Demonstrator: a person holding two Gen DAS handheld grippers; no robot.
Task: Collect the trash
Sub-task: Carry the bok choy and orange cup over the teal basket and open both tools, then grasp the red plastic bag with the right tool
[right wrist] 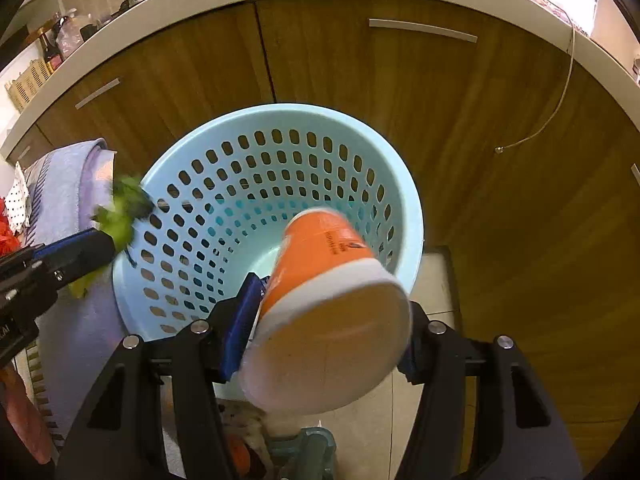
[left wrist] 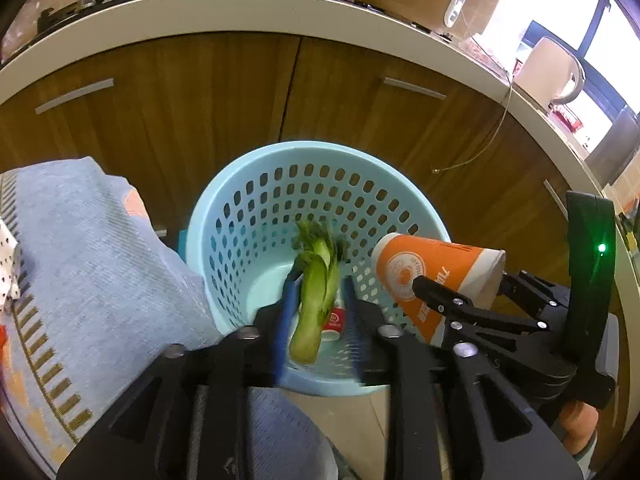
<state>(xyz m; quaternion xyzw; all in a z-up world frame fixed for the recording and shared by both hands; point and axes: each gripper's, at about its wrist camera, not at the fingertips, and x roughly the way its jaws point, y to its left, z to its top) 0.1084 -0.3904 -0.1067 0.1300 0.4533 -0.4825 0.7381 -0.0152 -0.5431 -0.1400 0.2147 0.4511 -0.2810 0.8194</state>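
left gripper [left wrist: 316, 304]: clamped on greens [left wrist: 316, 280], over bin [left wrist: 240, 184]
right gripper [right wrist: 320, 320]: clamped on cup [right wrist: 324, 264], over bin

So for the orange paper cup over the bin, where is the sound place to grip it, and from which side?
Across the body near the white rim band, coming from the open-mouth end, as the right gripper does now. The orange paper cup tapers toward its base, which points into the light blue perforated bin, so the wider rim end gives the pads better purchase, probably without crushing.
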